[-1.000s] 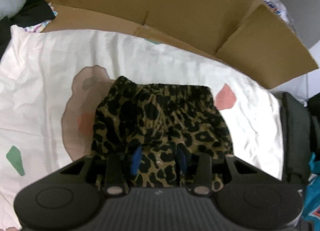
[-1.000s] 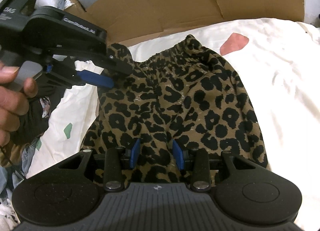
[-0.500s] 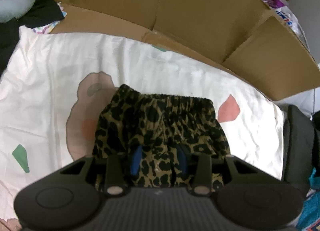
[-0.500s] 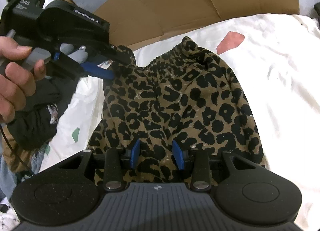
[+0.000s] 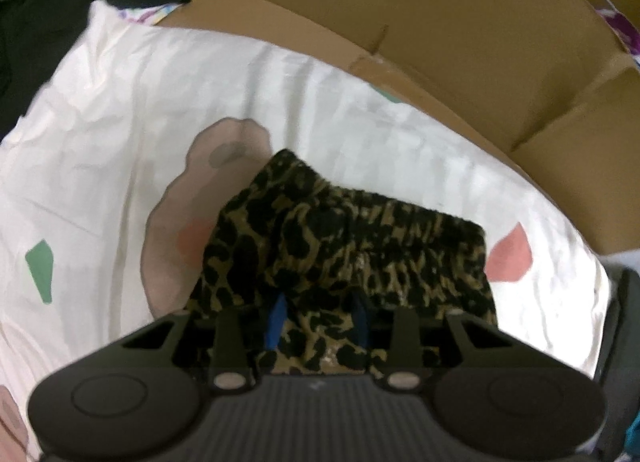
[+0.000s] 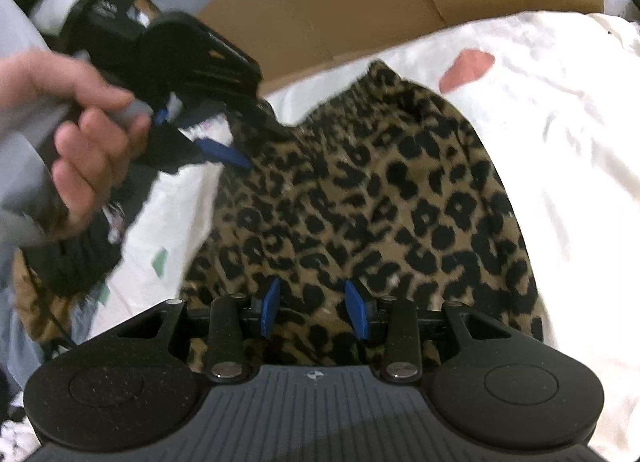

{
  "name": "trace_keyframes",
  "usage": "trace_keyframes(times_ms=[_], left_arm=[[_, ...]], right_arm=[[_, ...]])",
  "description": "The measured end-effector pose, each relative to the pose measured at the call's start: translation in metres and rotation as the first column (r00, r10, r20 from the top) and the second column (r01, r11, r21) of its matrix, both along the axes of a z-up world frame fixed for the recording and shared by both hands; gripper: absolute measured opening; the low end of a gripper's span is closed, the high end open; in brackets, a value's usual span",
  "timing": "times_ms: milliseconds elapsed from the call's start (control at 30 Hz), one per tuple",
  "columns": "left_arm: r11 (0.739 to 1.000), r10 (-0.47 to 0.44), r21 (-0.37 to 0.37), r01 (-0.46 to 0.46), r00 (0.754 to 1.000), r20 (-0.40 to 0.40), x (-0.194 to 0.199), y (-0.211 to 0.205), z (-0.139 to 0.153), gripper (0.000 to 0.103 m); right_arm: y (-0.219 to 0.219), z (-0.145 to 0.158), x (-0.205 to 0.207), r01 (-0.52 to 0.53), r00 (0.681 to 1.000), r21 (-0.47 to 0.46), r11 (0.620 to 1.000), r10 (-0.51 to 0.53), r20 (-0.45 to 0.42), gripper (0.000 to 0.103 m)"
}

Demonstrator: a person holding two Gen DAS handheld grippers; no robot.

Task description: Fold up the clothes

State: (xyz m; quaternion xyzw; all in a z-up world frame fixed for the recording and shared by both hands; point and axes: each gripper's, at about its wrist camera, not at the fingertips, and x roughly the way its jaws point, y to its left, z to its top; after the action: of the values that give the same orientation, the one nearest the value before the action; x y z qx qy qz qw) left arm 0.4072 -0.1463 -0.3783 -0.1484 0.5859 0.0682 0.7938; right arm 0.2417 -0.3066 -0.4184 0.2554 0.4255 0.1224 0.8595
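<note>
2 grippers' fingers (image 6: 271, 304) spread over leopard garment (image 6: 360, 197).

— What does the right gripper (image 6: 314, 308) look like?
— Black ribbed body, two round discs, silver screws, blue pads (image 6: 269, 306).
— And the person's hand (image 6: 86, 141)?
— A grey sleeve (image 6: 18, 181) covers the wrist.

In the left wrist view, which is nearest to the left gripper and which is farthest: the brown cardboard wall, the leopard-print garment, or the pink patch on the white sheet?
1. Leopard-print garment: between the left gripper's fingers.
2. Pink patch: to the right, on the white sheet.
3. Brown cardboard wall: behind the sheet, at the top.
</note>
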Motion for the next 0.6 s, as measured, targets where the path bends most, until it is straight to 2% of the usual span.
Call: trace_keyframes(times_ms=[133, 267, 400, 600], left_arm=[[0.999, 0.009, -0.034, -0.009, 1.000, 0.000, -0.002, 0.002, 0.002, 0.026], [0.997, 0.012, -0.078, -0.012, 1.000, -0.003, -0.004, 0.004, 0.006, 0.018], [0.995, -0.005, -0.097, 0.006, 1.000, 0.003, 0.000, 0.005, 0.017, 0.016], [0.991, -0.038, -0.126, 0.039, 0.999, 0.013, 0.001, 0.003, 0.025, 0.016]], right_arm=[[-0.001, -0.006, -0.001, -0.004, 1.000, -0.010, 1.000, 0.004, -0.013, 0.042], [-0.006, 0.001, -0.004, 0.007, 1.000, 0.003, 1.000, -0.007, 0.020, 0.042], [-0.006, 0.004, -0.001, 0.011, 0.999, 0.026, 1.000, -0.012, 0.032, 0.042], [0.007, -0.007, 0.003, -0.033, 0.999, -0.013, 0.999, 0.033, 0.003, 0.042]])
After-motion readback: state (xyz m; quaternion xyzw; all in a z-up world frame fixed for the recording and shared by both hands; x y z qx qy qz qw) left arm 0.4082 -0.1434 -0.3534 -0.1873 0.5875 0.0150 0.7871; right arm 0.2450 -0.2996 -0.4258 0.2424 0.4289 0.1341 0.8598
